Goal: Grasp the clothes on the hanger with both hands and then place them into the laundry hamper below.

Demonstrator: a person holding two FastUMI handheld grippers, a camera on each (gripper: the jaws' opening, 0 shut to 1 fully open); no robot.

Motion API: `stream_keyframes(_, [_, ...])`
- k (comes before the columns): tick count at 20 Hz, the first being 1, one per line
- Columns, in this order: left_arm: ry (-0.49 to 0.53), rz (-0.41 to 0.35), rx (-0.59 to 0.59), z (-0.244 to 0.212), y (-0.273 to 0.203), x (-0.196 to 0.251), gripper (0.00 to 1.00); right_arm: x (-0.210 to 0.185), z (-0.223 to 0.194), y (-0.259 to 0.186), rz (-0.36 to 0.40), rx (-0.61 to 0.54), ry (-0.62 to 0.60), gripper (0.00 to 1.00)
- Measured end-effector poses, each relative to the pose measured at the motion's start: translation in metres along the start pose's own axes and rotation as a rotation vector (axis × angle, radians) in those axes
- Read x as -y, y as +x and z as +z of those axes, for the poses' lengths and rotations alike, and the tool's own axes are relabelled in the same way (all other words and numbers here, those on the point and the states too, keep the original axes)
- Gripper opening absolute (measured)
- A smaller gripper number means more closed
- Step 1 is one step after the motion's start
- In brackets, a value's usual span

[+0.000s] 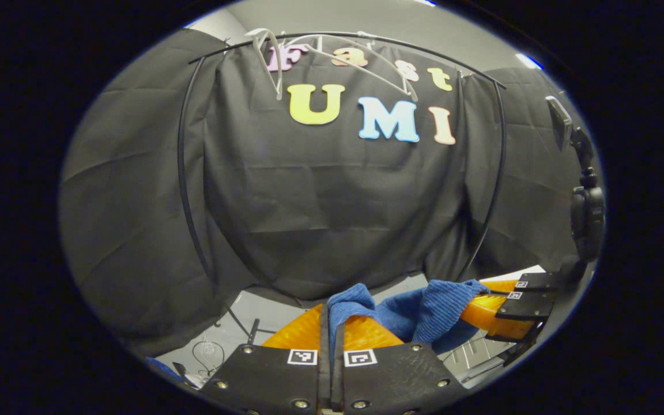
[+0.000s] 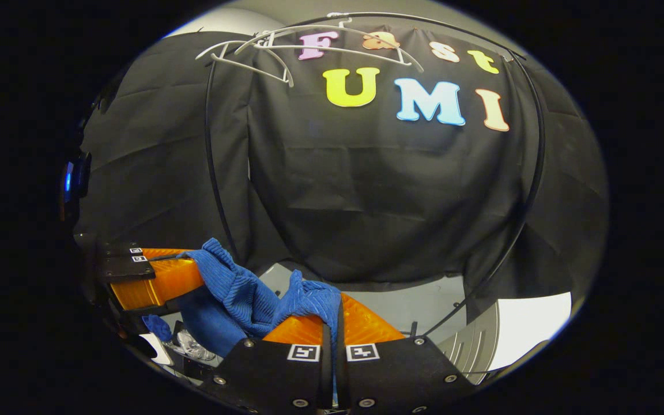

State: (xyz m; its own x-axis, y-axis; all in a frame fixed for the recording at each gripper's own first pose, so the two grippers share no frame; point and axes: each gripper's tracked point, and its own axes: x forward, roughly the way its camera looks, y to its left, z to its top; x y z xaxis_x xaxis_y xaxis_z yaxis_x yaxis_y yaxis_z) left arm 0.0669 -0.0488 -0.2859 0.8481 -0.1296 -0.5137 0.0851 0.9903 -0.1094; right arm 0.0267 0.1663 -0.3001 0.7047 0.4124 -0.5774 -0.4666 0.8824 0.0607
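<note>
A blue ribbed garment (image 1: 424, 311) is stretched between the two grippers, off the hangers. In the left gripper view, my left gripper (image 1: 332, 323) is shut at the bottom with a fold of the cloth pinched between its fingers. My right gripper (image 1: 476, 300) comes in from the lower right, closed on the other end. In the right gripper view, the right gripper (image 2: 332, 323) is shut on the garment (image 2: 240, 288), which runs to the left gripper (image 2: 193, 268) at the lower left. I cannot make out the hamper for certain.
Bare white hangers (image 1: 332, 55) (image 2: 309, 49) hang on the rail of the black tube rack (image 1: 185, 173) (image 2: 212, 173), high above the cloth. A dark camera mount (image 1: 588, 213) stands at the right. A pale ribbed wall (image 2: 470, 346) lies low on the grey floor.
</note>
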Motion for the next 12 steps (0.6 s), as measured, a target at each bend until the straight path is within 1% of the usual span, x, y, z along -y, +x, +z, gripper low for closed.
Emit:
stream_keyframes(6, [0.02,0.02,-0.129,-0.014,0.001,-0.001,0.02,0.006,-0.051,0.009,-0.02,-0.14,0.03,0.04])
stream_keyframes(8, [0.019,0.016,-0.168,-0.015,0.0,0.0,0.02,0.008,-0.062,0.009,-0.023,-0.178,0.043,0.06])
stream_keyframes(10, [0.012,0.012,-0.208,-0.021,0.0,0.0,0.04,0.008,-0.074,0.008,-0.029,-0.211,0.054,0.11])
stream_keyframes(11, [0.007,0.016,-0.213,-0.022,-0.003,0.002,0.05,0.011,-0.081,0.008,-0.04,-0.227,0.058,0.1])
stream_keyframes(12, [0.007,0.023,-0.221,-0.024,-0.002,0.004,0.2,0.015,-0.084,0.006,-0.048,-0.239,0.066,0.16])
